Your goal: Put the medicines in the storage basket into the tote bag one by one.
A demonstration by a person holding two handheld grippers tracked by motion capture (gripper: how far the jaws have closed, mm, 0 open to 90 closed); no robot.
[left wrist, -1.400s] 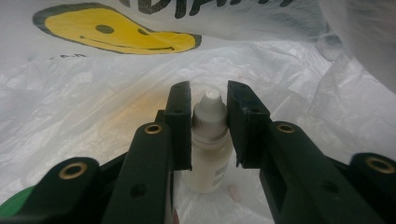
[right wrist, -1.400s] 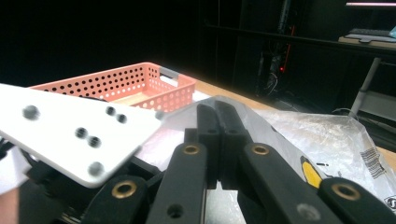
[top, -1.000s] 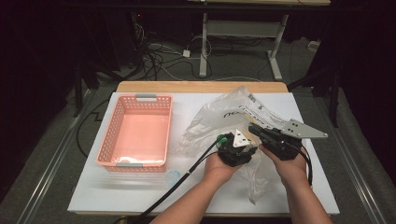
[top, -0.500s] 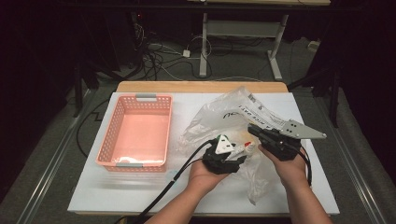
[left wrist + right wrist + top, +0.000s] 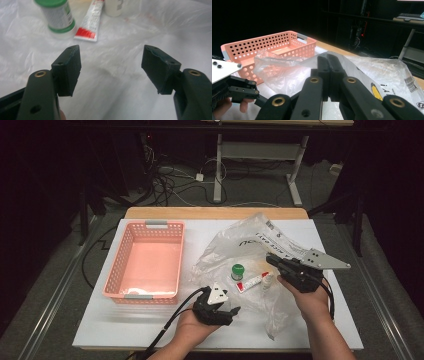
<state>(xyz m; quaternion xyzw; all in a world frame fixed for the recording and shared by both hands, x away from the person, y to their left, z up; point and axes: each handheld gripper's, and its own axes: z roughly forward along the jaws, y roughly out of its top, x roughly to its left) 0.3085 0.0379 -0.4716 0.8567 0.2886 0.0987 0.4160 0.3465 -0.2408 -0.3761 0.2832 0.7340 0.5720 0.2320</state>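
**A:** What is the setting?

**B:** A dark room with cables on the floor. A white tabletop [image 5: 150, 325] stands in it, seen from above. A pink perforated basket [image 5: 145, 265] sits on its left half. A crumpled clear plastic bag [image 5: 240, 245] spreads over its right half.

**A:** What lies in the bag?

**B:** A small bottle with a green cap [image 5: 237, 271] stands upright. Just to its right lies a red and white tube [image 5: 252, 282], and a white container [image 5: 268, 280] is at the tube's far end.

**A:** Where is the left gripper?

**B:** The left gripper [image 5: 227, 310] is near the front edge of the tabletop, at the bag's near edge. Its fingers [image 5: 68, 67] are spread and have just been opening. Between them is only bag film. In the left gripper view the bottle and tube lie beyond the fingertips, up and to the left, apart from them.

**A:** And the right gripper?

**B:** The right gripper [image 5: 272, 260] is at the bag's right side, just beside the white container. Its fingers [image 5: 329, 75] are pressed together on a fold of the plastic bag, which drapes over them in the right gripper view.
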